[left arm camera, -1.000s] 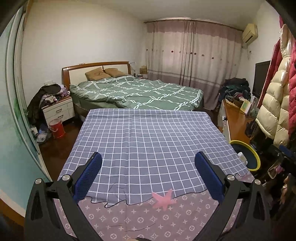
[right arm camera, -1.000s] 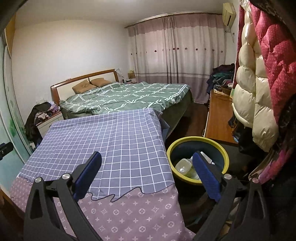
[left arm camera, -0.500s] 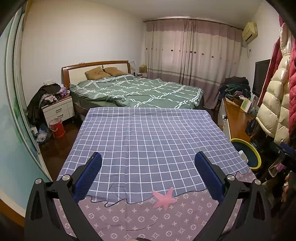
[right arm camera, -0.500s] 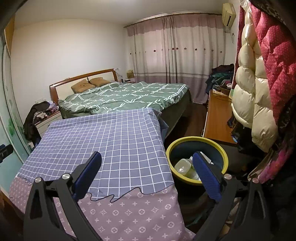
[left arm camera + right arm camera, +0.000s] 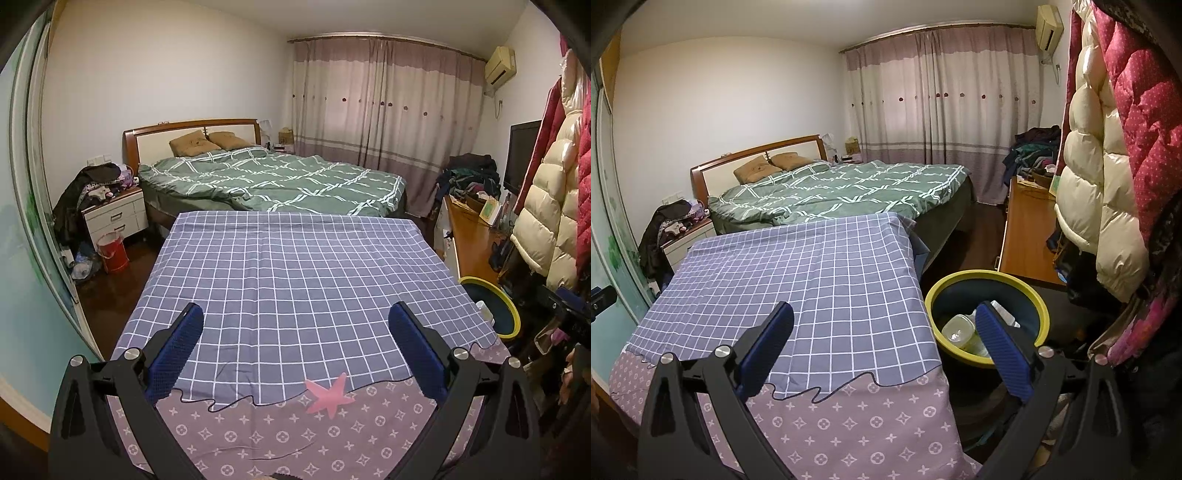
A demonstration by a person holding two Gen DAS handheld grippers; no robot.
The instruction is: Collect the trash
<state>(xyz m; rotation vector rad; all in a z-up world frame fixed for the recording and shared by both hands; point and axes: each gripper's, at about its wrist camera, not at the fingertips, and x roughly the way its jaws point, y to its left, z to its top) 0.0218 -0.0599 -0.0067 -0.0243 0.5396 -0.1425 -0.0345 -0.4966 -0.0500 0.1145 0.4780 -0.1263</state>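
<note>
A dark bin with a yellow-green rim stands on the floor at the right side of a cloth-covered table. Plastic bottles lie inside it. The bin also shows at the right in the left wrist view. My left gripper is open and empty above the near end of the checked cloth. My right gripper is open and empty over the table's right near corner, its right finger in front of the bin.
A green bed lies beyond the table. A nightstand and red bucket stand at the left. A wooden desk and hanging puffy coats fill the right side.
Both views have shifted only slightly. Both grippers stay open and empty.
</note>
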